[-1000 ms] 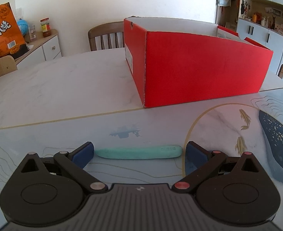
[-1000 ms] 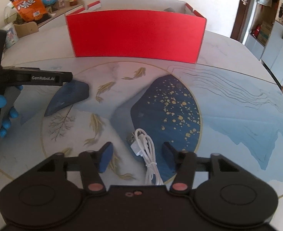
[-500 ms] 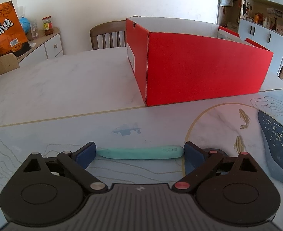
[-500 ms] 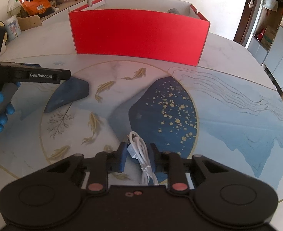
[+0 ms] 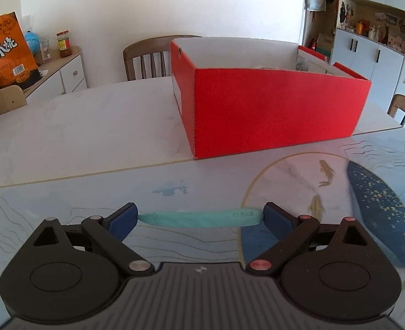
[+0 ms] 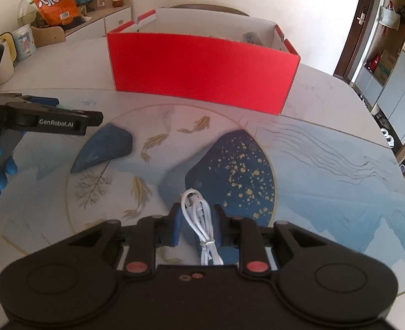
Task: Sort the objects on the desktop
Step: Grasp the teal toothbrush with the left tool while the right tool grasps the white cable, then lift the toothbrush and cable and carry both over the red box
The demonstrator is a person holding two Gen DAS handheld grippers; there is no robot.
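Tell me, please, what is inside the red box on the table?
Over the red box rim, only white inner walls and the top of one small pale item near its right end show; the front wall hides the floor and anything lower.

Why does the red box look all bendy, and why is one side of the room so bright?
Right wrist view: the fisheye lens bows the red box's straight edges, and the doorway beside it glares white. Left wrist view: the same box looks stretched, the corners fall dark, and the green eraser near the lens stays fairly sharp.
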